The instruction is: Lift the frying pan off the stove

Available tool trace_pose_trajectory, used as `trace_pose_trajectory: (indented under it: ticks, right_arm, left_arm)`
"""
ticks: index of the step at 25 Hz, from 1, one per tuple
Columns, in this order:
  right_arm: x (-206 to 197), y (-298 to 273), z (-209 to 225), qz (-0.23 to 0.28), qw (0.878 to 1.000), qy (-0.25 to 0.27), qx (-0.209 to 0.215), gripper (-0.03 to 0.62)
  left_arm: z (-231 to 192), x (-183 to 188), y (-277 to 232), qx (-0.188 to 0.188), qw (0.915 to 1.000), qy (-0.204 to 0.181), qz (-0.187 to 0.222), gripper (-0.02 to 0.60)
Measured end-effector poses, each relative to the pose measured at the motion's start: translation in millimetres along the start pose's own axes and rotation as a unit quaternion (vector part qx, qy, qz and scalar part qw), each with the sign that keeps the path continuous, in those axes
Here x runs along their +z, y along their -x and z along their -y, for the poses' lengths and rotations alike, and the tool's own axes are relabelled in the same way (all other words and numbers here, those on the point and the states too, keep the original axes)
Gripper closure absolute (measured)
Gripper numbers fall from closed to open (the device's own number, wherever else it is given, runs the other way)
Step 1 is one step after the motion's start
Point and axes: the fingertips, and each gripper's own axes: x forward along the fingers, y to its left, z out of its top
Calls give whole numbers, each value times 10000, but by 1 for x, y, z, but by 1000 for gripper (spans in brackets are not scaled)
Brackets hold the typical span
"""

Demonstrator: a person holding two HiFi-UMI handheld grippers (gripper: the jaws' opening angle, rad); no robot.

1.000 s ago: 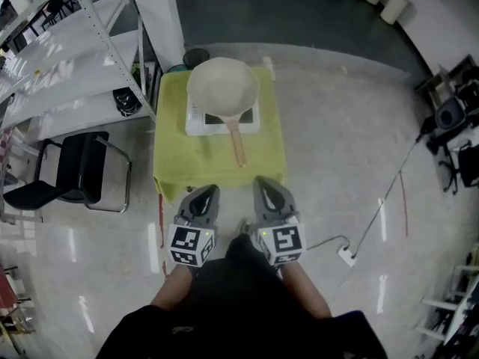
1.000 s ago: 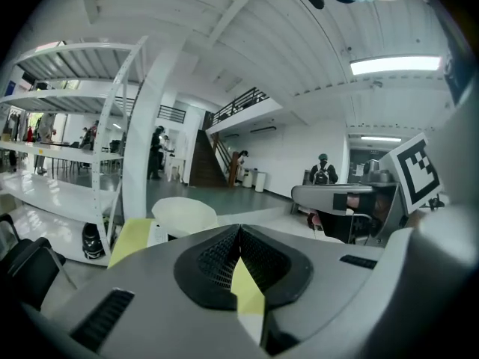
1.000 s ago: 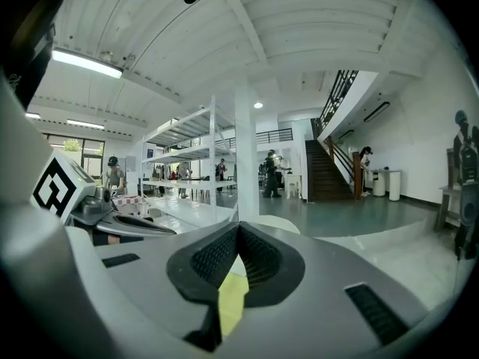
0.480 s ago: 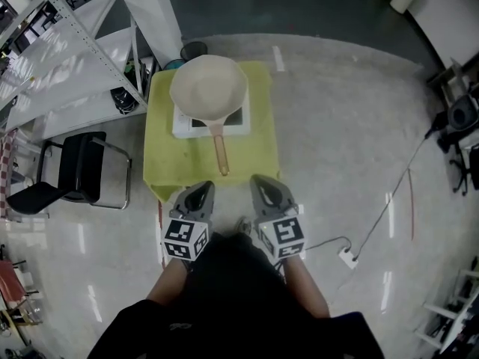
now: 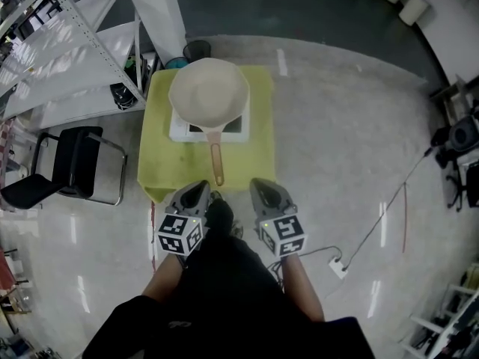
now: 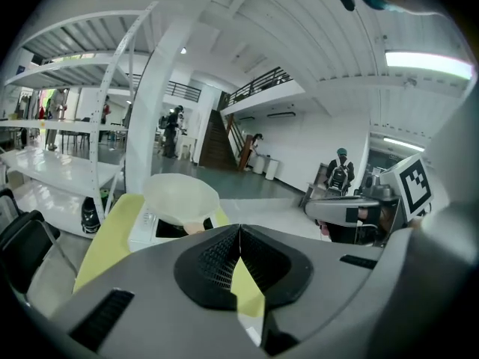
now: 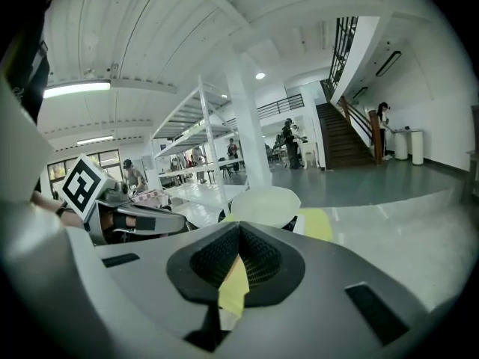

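Mid frame, your left gripper and right gripper are pressed together, empty, below the frying pan on the stove

- Your head camera looks steeply down from high above. The yellow bench with the frying pan sits at upper centre, and your left gripper and right gripper are just below it.
- Your left gripper view sits low and looks forward along its closed jaws. The bench is ahead, left of centre, and the right gripper shows at the right edge.
- Your right gripper view does likewise. The frying pan is just above its jaws, and the left gripper shows at the left edge.
- All three views share the frying pan, the stove, the bench and the white shelving.
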Motion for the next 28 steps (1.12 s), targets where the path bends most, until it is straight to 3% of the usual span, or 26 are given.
trace_pose_trajectory:
  ticks: [12, 16, 28]
  right_arm:
    - [-5, -68, 31, -569, 9980, -131, 244, 579]
    - [-8, -102, 39, -919, 9951, 76, 349, 579]
    - [-17, -175, 56, -1826, 9807, 474, 521, 579]
  left_arm:
    - [-49, 11, -50, 121, 9992, 324, -180, 537]
    - [-78, 10, -71, 200, 9987, 298, -350, 537]
    - [-129, -8, -129, 37, 9936, 930, -643, 538]
